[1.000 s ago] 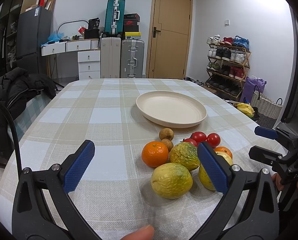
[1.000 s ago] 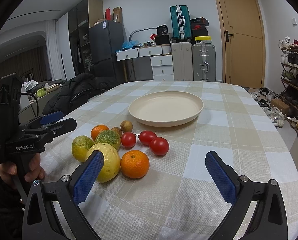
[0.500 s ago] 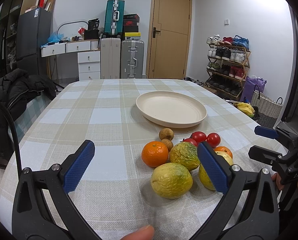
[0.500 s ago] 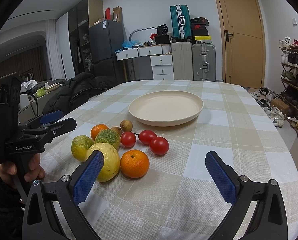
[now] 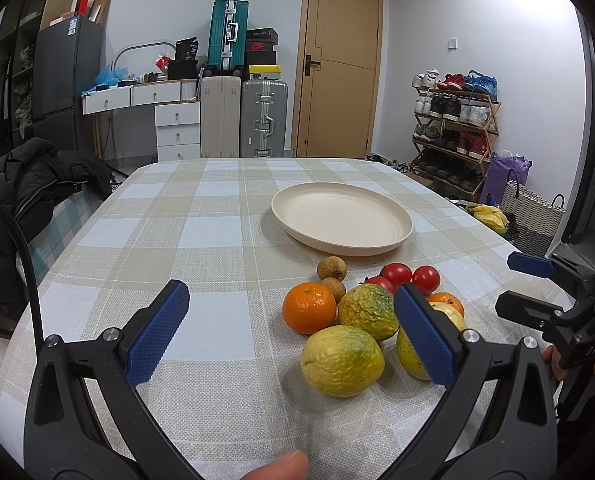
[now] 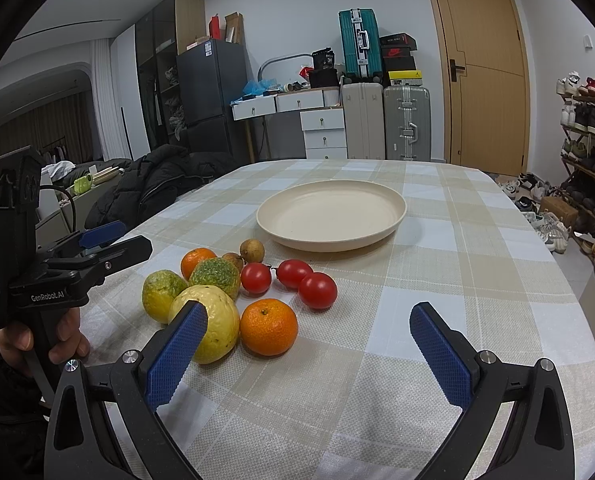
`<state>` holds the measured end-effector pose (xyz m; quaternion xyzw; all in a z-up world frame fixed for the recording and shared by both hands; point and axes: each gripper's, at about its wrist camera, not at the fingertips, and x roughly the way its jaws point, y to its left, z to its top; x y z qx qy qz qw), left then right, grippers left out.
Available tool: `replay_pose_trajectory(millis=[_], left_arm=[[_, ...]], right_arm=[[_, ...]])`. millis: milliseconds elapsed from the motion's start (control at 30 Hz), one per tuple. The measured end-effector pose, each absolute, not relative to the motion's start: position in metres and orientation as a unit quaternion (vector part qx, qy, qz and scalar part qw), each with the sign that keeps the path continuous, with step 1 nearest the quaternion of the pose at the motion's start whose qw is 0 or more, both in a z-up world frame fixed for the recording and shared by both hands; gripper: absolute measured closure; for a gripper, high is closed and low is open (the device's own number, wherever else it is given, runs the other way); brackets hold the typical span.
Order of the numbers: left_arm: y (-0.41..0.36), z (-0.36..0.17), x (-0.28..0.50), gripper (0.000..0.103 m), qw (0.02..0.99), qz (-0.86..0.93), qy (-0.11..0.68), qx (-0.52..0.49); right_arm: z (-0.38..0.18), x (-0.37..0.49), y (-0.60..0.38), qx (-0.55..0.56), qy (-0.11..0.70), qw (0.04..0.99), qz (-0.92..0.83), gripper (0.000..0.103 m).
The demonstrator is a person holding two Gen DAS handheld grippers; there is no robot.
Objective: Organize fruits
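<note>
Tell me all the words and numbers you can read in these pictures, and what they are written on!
"GenRobot.AI": on the left hand-held gripper, on its black body.
"DAS": on the right hand-held gripper, near its handle; maybe part of a longer word.
"36": on the black bag on the desk; other print too small.
Shoe boxes and fridge sticker: too blurred to read.

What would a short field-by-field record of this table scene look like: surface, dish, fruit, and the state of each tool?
surface: table with checked cloth
dish: cream plate, nothing on it
fruit: all on the cloth in a cluster nearer the cameras than the plate
oranges: two, one at, one at
tomatoes: three, one at
yellow-green fruits: three, largest at
small brown fruits: two, one at
left tool: open, holding nothing
right tool: open, holding nothing
</note>
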<state>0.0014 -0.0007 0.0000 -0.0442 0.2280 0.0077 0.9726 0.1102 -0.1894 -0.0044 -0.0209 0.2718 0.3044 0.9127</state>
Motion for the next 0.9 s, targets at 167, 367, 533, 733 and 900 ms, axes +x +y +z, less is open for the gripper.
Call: replay_pose_trajectory(millis=[167, 367, 533, 733, 900], left_arm=[[-0.0009, 0.0, 0.0014, 0.001, 0.973, 0.008, 0.228, -0.044], [-0.0008, 0.0, 0.0012, 0.001, 0.973, 0.008, 0.228, -0.044], [-0.0009, 0.0, 0.0012, 0.001, 0.973, 0.008, 0.228, -0.043], [-0.001, 0.0, 0.0012, 0.001, 0.973, 0.008, 0.227, -0.044], [-0.0011, 0.0, 0.0013, 0.001, 0.973, 0.008, 0.228, -0.043]], right_arm=[[-0.0044, 0.1103, -0.1894, -0.021, 0.272, 0.913, 0.305, 0.0], [-0.0044, 0.1103, -0.1894, -0.021, 0.272, 0.912, 0.305, 0.0], [-0.0045, 0.1102, -0.1897, -0.02, 0.272, 0.912, 0.305, 0.0], [-0.0044, 0.1101, -0.1896, -0.02, 0.273, 0.912, 0.305, 0.0], [-0.0044, 0.1098, -0.1892, -0.02, 0.273, 0.913, 0.302, 0.0]])
